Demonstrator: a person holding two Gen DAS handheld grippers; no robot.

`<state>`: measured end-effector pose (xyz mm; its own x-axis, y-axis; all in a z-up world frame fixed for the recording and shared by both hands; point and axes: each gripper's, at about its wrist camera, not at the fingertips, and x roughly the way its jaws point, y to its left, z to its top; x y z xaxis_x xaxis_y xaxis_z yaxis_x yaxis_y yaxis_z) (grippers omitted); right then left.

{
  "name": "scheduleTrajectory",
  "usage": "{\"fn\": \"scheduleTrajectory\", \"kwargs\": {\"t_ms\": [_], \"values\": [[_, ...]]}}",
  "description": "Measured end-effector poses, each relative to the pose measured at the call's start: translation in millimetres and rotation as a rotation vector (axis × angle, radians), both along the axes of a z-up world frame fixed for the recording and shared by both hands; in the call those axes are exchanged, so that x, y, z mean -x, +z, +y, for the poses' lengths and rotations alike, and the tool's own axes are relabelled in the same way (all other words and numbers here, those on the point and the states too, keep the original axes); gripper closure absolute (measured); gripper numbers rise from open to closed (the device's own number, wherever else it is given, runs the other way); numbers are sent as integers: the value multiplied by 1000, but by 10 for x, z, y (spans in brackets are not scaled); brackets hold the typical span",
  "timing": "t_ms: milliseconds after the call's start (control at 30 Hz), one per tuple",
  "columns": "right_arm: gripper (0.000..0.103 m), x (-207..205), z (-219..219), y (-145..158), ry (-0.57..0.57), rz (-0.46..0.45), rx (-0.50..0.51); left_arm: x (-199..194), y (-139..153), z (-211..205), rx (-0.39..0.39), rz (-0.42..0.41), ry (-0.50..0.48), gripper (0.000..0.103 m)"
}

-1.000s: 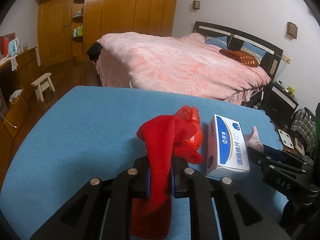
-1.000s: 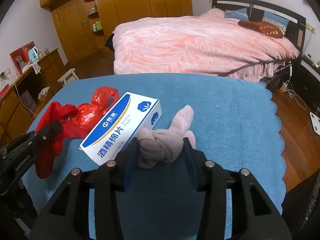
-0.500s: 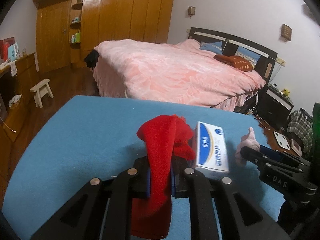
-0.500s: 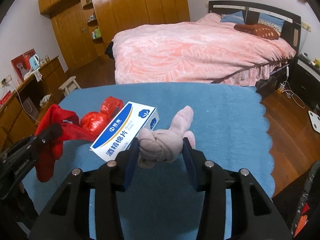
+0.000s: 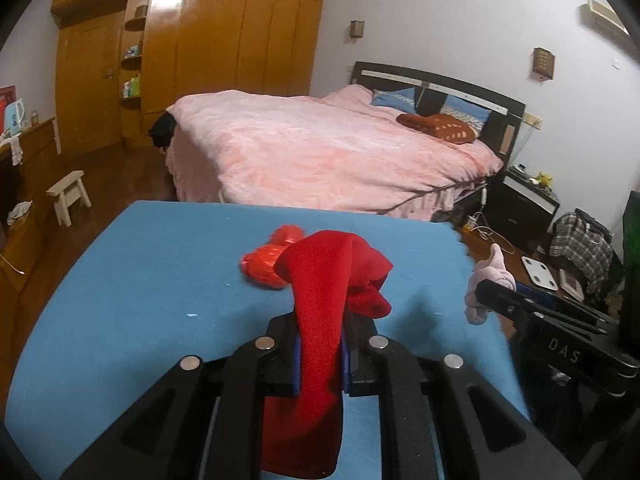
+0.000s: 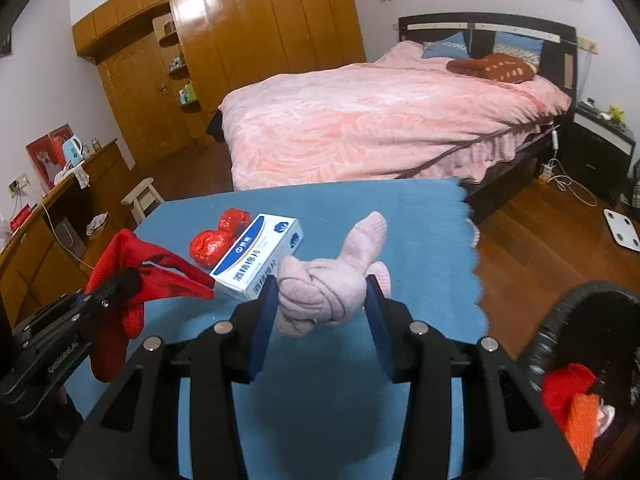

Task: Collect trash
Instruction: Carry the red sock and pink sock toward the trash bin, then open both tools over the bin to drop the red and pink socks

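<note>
My left gripper (image 5: pixel 320 344) is shut on a red cloth (image 5: pixel 324 320), held above the blue table (image 5: pixel 152 280); it also shows in the right wrist view (image 6: pixel 136 276). My right gripper (image 6: pixel 322 300) is shut on a knotted pink sock (image 6: pixel 332 280), also lifted; it shows at the right of the left wrist view (image 5: pixel 486 280). A crumpled red plastic bag (image 6: pixel 218 236) and a white-and-blue box (image 6: pixel 260 254) lie on the table. In the left wrist view the bag (image 5: pixel 268 260) shows behind the cloth and the box is hidden.
A black bin (image 6: pixel 584 360) holding red and orange items stands at the table's right edge, low right. A pink bed (image 6: pixel 380 120) lies beyond the table. A white scale (image 6: pixel 622 232) lies on the wood floor, a stool (image 6: pixel 142 200) at left.
Both grippers have risen and pulled back from the table with their loads. The black bin has come into the right wrist view. The box has dropped out of the left wrist view.
</note>
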<state>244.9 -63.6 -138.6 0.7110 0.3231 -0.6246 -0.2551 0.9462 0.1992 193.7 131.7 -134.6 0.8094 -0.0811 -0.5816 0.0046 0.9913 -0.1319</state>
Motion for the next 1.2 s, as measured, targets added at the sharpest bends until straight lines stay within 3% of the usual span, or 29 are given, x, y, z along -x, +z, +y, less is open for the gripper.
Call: {"fn": "scheduleTrajectory", "kwargs": {"t_ms": [500, 1200], "values": [[60, 812, -985, 331, -150, -62, 34, 378, 244, -832, 19, -33, -151, 89], [60, 1479, -2460, 273, -401, -65, 54, 463, 325, -2433, 23, -45, -467, 89]]}}
